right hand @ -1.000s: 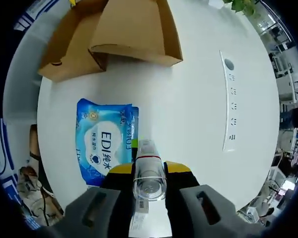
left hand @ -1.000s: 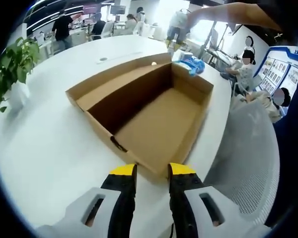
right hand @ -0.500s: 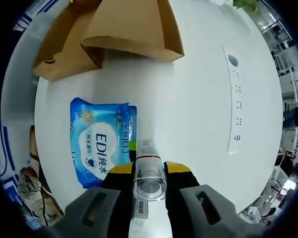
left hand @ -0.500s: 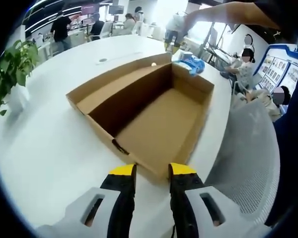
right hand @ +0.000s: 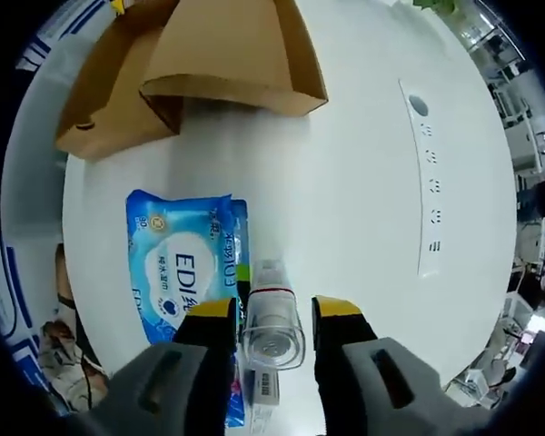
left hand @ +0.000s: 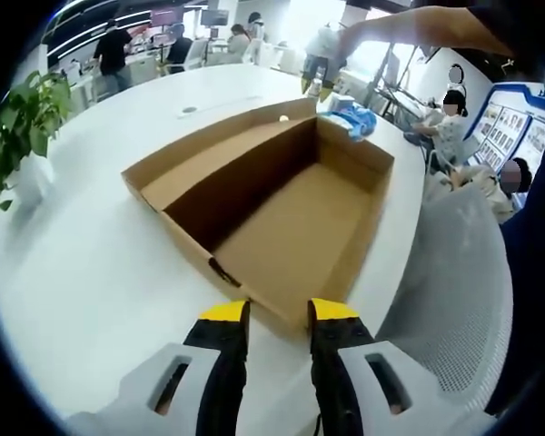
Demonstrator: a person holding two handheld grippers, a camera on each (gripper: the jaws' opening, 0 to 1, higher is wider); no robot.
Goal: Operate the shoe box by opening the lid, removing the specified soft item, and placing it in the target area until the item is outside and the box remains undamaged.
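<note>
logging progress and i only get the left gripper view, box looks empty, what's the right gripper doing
Observer: The right gripper hangs over the white table with its jaws open, a clear bottle between them.
Operator: is the soft item out of the box
Observer: A blue wipes pack lies flat on the table, outside the shoe box.
Operator: where's the bottle relative to it
Observer: Right beside the pack's edge; whether the bottle touches it I cannot tell.
</note>
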